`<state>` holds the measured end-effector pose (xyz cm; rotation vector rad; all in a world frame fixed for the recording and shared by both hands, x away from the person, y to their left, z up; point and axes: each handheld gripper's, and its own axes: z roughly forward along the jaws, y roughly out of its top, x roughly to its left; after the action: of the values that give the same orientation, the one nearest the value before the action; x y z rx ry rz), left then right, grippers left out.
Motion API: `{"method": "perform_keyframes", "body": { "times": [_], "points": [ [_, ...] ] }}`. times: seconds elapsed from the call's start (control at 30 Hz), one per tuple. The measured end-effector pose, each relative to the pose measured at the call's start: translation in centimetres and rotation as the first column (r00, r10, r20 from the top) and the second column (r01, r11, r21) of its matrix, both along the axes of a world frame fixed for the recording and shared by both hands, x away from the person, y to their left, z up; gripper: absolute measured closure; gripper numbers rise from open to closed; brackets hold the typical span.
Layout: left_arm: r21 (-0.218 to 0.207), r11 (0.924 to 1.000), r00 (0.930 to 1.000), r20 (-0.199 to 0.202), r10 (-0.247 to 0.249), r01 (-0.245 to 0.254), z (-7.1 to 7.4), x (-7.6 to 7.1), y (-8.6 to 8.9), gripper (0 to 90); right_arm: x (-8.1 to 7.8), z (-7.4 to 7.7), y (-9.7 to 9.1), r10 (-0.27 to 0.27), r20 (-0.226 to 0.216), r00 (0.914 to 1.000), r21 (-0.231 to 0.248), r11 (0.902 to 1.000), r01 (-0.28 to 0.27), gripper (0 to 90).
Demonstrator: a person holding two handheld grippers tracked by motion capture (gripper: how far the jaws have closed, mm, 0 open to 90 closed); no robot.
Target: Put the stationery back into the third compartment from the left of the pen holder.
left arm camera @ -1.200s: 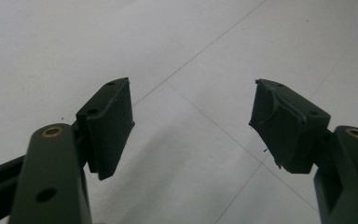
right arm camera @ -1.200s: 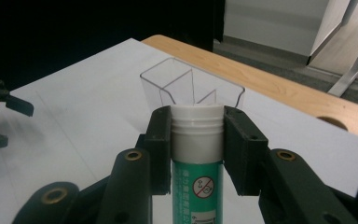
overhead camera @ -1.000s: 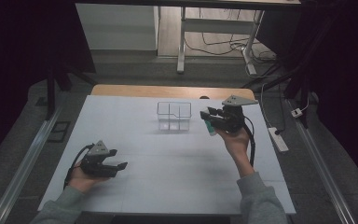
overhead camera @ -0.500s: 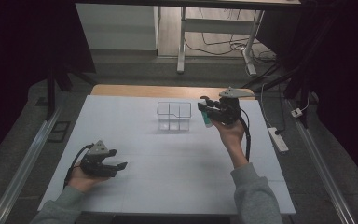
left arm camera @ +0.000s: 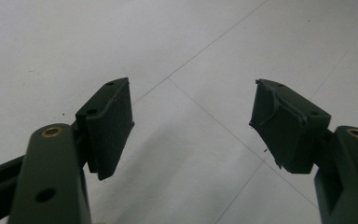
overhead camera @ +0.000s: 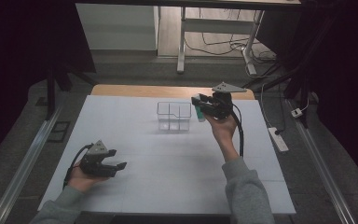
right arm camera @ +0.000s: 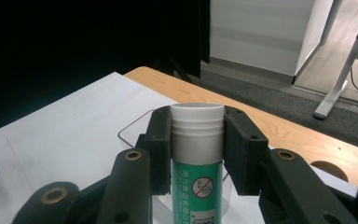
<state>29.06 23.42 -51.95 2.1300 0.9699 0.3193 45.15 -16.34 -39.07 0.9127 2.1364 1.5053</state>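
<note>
Progress: the pick-up looks complete and the delivery is under way. The right gripper (overhead camera: 199, 103) is clamped on a green tube with a white cap (overhead camera: 198, 112); in the right gripper view both pads press the cap end of the tube (right arm camera: 196, 154), which stands upright between the jaws. In the high view the tube hangs in the air near the far edge of the tabletop (overhead camera: 135, 186), just to the right of the clear plastic box (overhead camera: 173, 116) and not yet over it. The box sits on the tabletop toward the far edge, roughly at its middle, and appears divided into compartments; nothing can be made out inside them at this size.

Outstanding, by judgement: carry the tube the rest of the way over the box, lower it into a compartment, release. Which compartment is intended cannot be told.

The left gripper (overhead camera: 119, 158) rests near the near left corner of the tabletop, its jaws standing wide apart with nothing between them; the left gripper view looks past its pads at bare white surface (left arm camera: 182, 60).

Change against the earlier frames: the right hand has carried the tube leftward along the far edge, from well clear of the box to just beside its right wall, grip unchanged. The left hand and its gripper have kept their place and opening. The box has not shifted
</note>
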Motion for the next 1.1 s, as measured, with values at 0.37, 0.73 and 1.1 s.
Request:
{"method": "perform_keyframes", "body": {
  "times": [0.37, 0.73, 1.1],
  "points": [
    [0.006, 1.0, 1.0, -0.005, -0.003, 0.003, -0.1, 0.1, 0.0, 28.8, 1.3, -0.4, 1.0, -0.001, -0.006, 1.0, 0.003, 1.0, 0.001, 64.1],
    [0.008, 1.0, 1.0, -0.009, -0.001, 0.001, -0.2, 0.2, 0.0, 28.7, 2.9, -1.5, 2.2, 0.007, -0.021, 0.9997, 0.015, 0.9999, -0.007, 64.0],
    [0.006, 1.0, 1.0, -0.009, -0.001, 0.001, -0.2, 0.2, 0.0, 28.6, 4.9, -2.5, 3.7, 0.014, -0.029, 0.9995, 0.041, 0.9991, -0.013, 64.0]
  ]
}}
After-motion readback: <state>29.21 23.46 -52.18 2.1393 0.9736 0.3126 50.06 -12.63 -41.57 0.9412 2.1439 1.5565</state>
